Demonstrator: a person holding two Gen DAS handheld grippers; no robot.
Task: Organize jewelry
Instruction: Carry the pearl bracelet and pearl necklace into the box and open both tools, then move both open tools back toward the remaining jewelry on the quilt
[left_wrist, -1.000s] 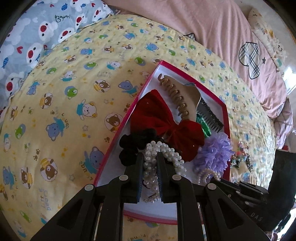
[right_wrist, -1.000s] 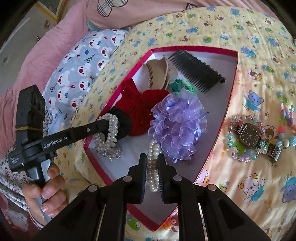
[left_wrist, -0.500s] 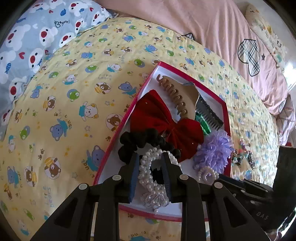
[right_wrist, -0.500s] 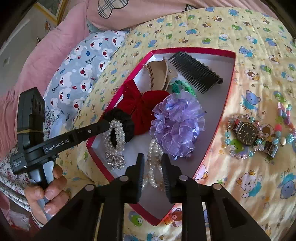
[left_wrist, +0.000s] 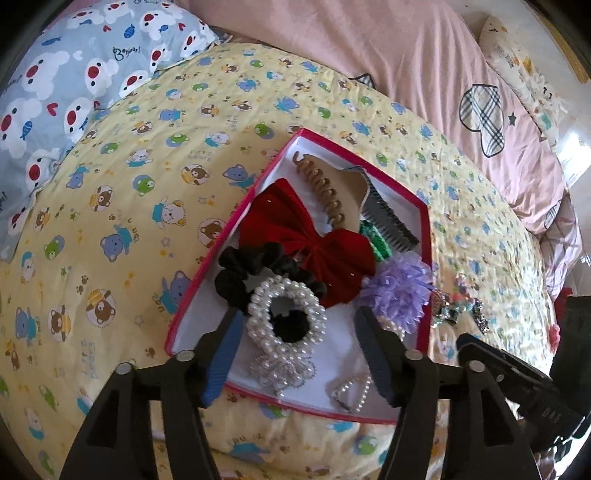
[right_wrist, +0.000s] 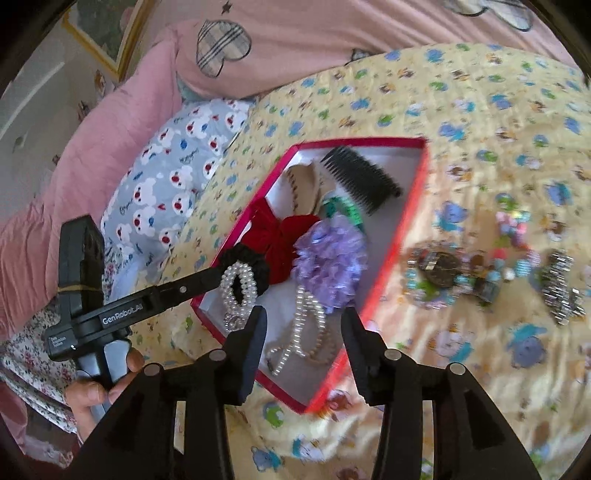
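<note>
A red-rimmed box (left_wrist: 428, 236) (right_wrist: 424, 162) lies on the bed. In it are a pearl scrunchie (left_wrist: 284, 325) (right_wrist: 238, 286), a pearl necklace (right_wrist: 306, 332) (left_wrist: 351, 391), a black scrunchie (left_wrist: 236, 269), a red bow (left_wrist: 306, 236), a beige claw clip (left_wrist: 328, 192), a black comb (right_wrist: 360, 177) and a purple scrunchie (right_wrist: 330, 258). My left gripper (left_wrist: 295, 321) is open, its jaws either side of the pearl scrunchie. My right gripper (right_wrist: 304, 321) is open above the pearl necklace. A watch (right_wrist: 441, 267) and beaded bracelets (right_wrist: 511, 221) lie on the quilt right of the box.
The yellow bear-print quilt (left_wrist: 110, 206) covers the bed. A grey pillow (left_wrist: 55, 81) lies at the left and a pink duvet (left_wrist: 388, 55) behind. A silver bracelet (right_wrist: 559, 288) lies at the far right of the quilt.
Both grippers have opened and pulled back. The left let go of the pearl scrunchie, the right let go of the pearl necklace; both now lie in the box.
</note>
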